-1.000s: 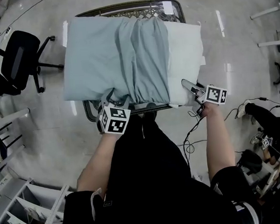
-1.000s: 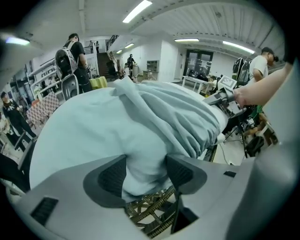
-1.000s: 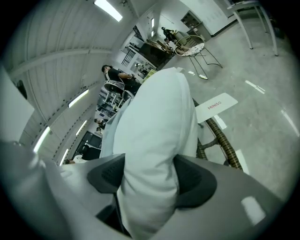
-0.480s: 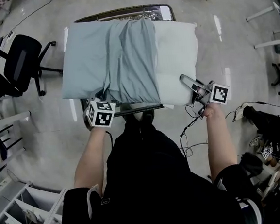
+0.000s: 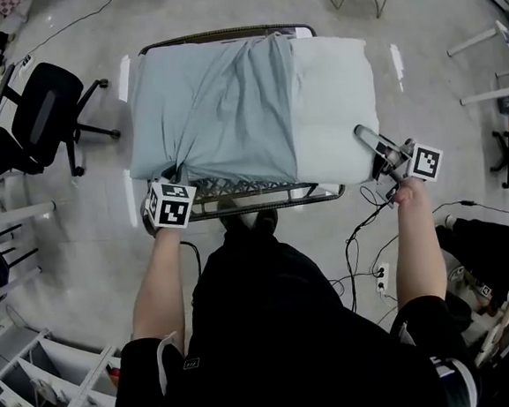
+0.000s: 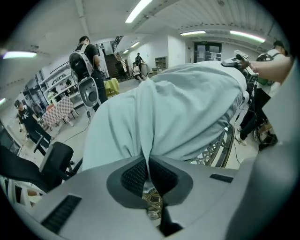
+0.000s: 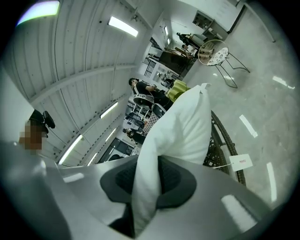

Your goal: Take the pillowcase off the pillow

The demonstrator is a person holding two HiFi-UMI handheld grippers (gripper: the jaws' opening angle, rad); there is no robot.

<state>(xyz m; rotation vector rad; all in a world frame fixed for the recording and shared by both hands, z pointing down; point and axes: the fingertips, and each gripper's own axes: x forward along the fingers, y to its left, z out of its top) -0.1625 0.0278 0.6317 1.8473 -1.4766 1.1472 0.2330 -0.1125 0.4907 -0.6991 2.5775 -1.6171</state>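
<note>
Pillowcase [image 6: 164, 112] clamped by left gripper [image 6: 149, 164]; head view hides.

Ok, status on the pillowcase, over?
Left gripper shut on pillowcase. Right gripper just closed on bare pillow. Pillowcase covers over half. Nothing blocking.

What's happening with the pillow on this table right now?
A person is taking a pillowcase off a pillow with two handheld grippers. The left gripper is shut on a fold of the grey-blue pillowcase at its near edge. The right gripper has just been closing its jaws on the bare white pillow, now pinched between them. The case covers the pillow's left part and the right part is exposed. Both rest on a lattice-sided table.
</note>
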